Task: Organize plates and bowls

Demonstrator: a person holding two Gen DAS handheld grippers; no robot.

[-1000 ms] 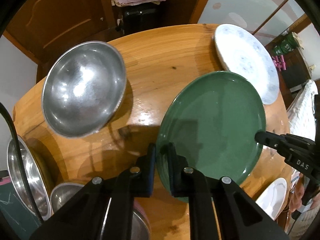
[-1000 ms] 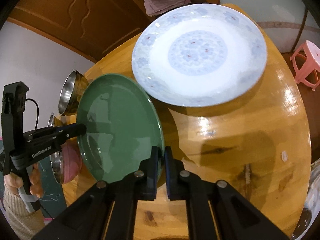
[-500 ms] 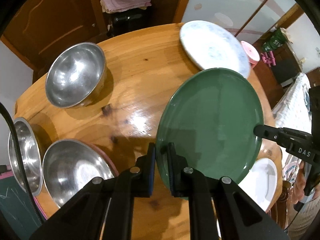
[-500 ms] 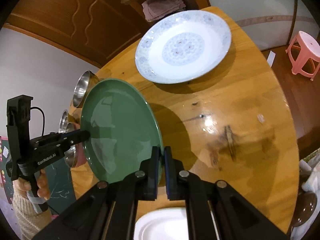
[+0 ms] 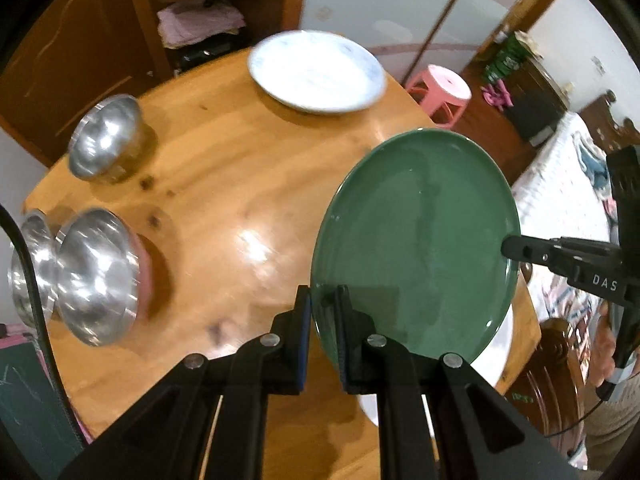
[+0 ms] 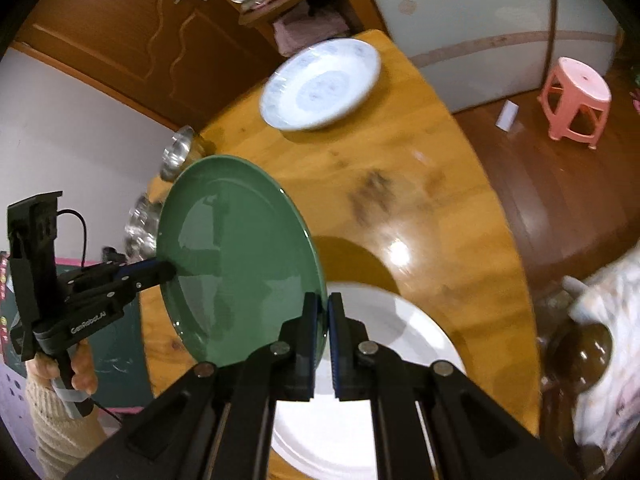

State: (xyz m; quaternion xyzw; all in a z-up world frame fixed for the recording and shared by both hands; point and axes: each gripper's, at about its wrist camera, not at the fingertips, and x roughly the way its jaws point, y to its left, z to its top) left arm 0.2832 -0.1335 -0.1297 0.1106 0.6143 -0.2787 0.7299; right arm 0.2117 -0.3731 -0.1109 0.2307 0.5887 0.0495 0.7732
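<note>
A green plate [image 5: 416,240] is held in the air above the round wooden table [image 5: 224,184], gripped at opposite rims. My left gripper [image 5: 322,312] is shut on its near rim; my right gripper [image 6: 323,320] is shut on the other rim, and the plate [image 6: 236,256] tilts upright between them. A plain white plate [image 6: 372,384] lies on the table under it, also seen in the left wrist view [image 5: 500,352]. A blue-patterned white plate [image 5: 316,72] sits at the far edge [image 6: 320,84].
Steel bowls stand on the table's left: one alone [image 5: 106,136], one in a pink bowl [image 5: 96,272], one behind it [image 5: 28,256]. A pink stool [image 6: 576,100] stands on the floor beyond the table. A wooden cabinet [image 5: 72,60] is behind.
Both grippers have lifted the green plate higher and drawn it back toward the near side, over the plain white plate. The patterned plate and bowls look farther away.
</note>
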